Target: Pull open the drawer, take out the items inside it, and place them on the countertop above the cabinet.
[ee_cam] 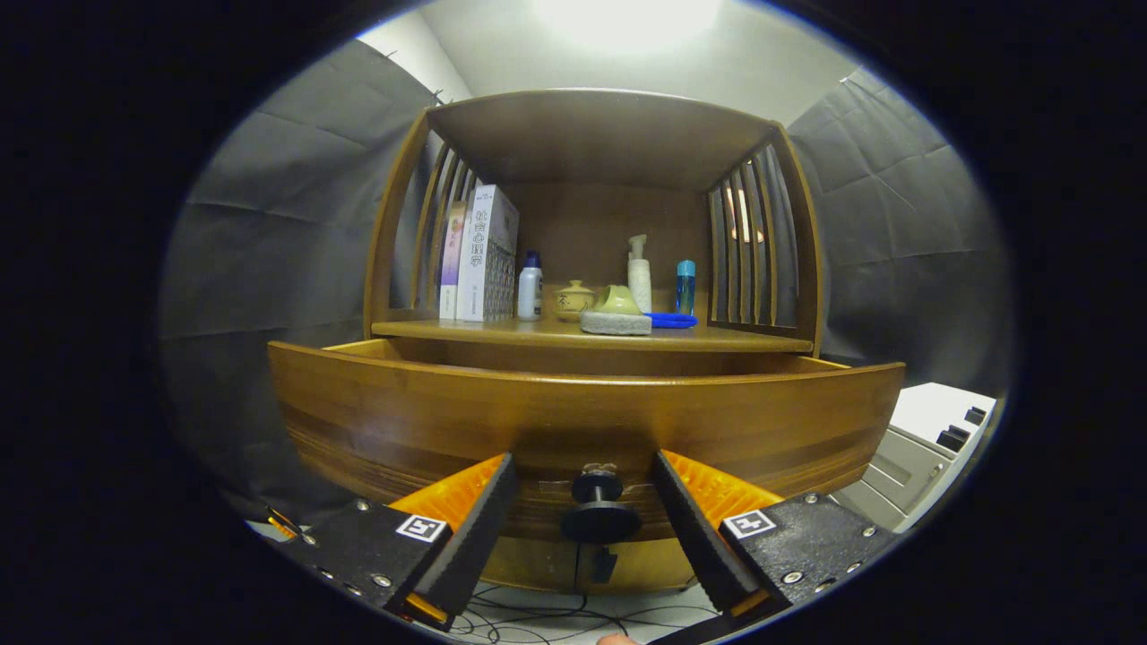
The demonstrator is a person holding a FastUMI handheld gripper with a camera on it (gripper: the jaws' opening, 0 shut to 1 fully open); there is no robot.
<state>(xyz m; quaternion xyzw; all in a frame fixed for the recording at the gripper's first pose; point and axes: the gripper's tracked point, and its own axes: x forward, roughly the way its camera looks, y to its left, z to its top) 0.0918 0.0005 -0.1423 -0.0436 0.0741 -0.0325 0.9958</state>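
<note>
A wooden cabinet's drawer (582, 421) stands pulled out toward me, its curved front panel just ahead of my fingers. Its round dark knob (598, 506) sits between my two fingers without either one touching it. My gripper (584, 470) is open, one finger on each side of the knob. The drawer's inside is hidden behind the front panel. Above the drawer runs the countertop (762, 341), a wooden shelf under a slatted hutch.
On the countertop stand boxes (484, 255), a small white bottle (530, 287), a lidded pot (573, 300), a green cup (618, 300) on a sponge (616, 323), a pump bottle (639, 273), a blue bottle (685, 287) and a blue cloth (672, 320). A white appliance (932, 439) sits right of the drawer. Cables (556, 623) lie below.
</note>
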